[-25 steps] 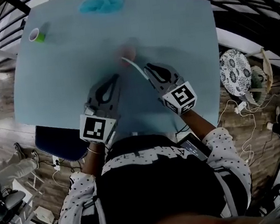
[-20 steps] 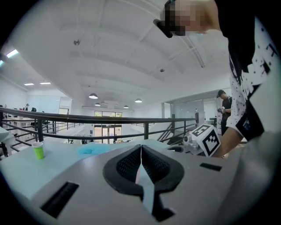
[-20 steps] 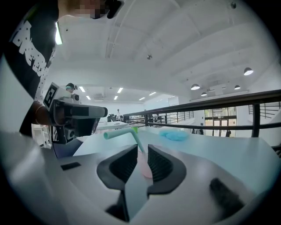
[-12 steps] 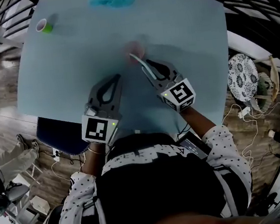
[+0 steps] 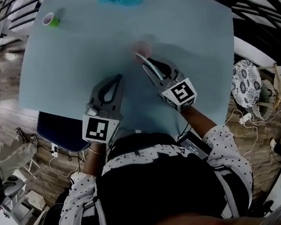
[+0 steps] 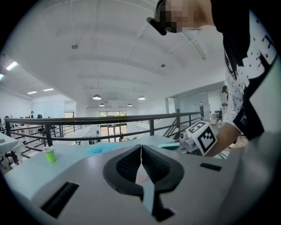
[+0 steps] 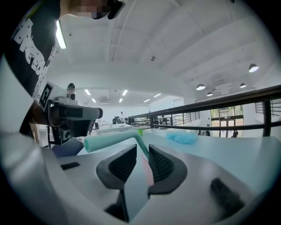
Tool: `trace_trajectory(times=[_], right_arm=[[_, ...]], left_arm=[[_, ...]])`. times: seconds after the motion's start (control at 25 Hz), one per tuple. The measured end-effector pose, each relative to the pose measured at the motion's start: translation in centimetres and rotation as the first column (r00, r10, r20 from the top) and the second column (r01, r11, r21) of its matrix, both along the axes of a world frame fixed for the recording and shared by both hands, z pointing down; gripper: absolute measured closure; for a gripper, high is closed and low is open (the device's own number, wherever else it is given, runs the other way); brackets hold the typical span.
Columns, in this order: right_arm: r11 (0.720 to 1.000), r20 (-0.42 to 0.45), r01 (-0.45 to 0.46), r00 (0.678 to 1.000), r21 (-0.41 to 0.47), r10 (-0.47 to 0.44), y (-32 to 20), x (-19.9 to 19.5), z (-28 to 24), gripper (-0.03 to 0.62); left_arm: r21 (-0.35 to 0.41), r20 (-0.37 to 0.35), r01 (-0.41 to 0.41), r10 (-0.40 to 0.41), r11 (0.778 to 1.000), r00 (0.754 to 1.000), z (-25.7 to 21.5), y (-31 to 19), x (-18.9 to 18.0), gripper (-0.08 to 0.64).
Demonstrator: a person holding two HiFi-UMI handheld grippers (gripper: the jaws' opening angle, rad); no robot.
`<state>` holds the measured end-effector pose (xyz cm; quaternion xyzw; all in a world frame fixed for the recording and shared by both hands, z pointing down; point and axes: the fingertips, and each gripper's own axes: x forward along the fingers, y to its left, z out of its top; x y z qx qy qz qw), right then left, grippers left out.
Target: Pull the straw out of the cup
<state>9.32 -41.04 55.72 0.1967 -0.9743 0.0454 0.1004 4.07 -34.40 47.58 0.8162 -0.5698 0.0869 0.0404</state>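
While my right claw (image 7: 142,149) sits apart around the teal bendy straw (image 7: 112,141) standing in the pink cup (image 5: 141,48), my left claw (image 6: 141,151) is together, empty. Straw looks light, crushable: pinch gently below the bend.

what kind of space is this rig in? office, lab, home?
Probably a mezzanine in a big open-plan lab or office hall: a dark metal railing runs behind the pale blue table, the high arched white ceiling carries round lights, and more desks show further off.
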Motion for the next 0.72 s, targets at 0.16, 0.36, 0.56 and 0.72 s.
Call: trace_trajectory(times=[0.16, 0.36, 0.56, 0.72], right_arm=[[1.000, 0.007, -0.021, 1.000, -0.017, 0.022, -0.2, -0.3, -0.1, 0.520], [1.000, -0.004, -0.029, 1.000, 0.011, 0.029, -0.4, -0.3, -0.4, 0.546], [0.999, -0.012, -0.036, 0.999, 0.033, 0.036, -0.6, -0.3, -1.0, 0.548], [0.999, 0.009, -0.039, 0.999, 0.024, 0.038, -0.9, -0.2, -1.8, 0.548]], left_arm=[[0.002, -0.005, 0.010, -0.010, 1.000, 1.000, -0.3, 0.5, -0.5, 0.546], [0.005, -0.005, 0.020, -0.020, 1.000, 1.000, -0.4, 0.7, -0.8, 0.546], [0.003, -0.029, 0.033, -0.033, 0.999, 0.999, -0.6, 1.0, -1.3, 0.546], [-0.007, -0.025, 0.038, -0.038, 0.999, 0.999, -0.4, 1.1, -1.6, 0.546]])
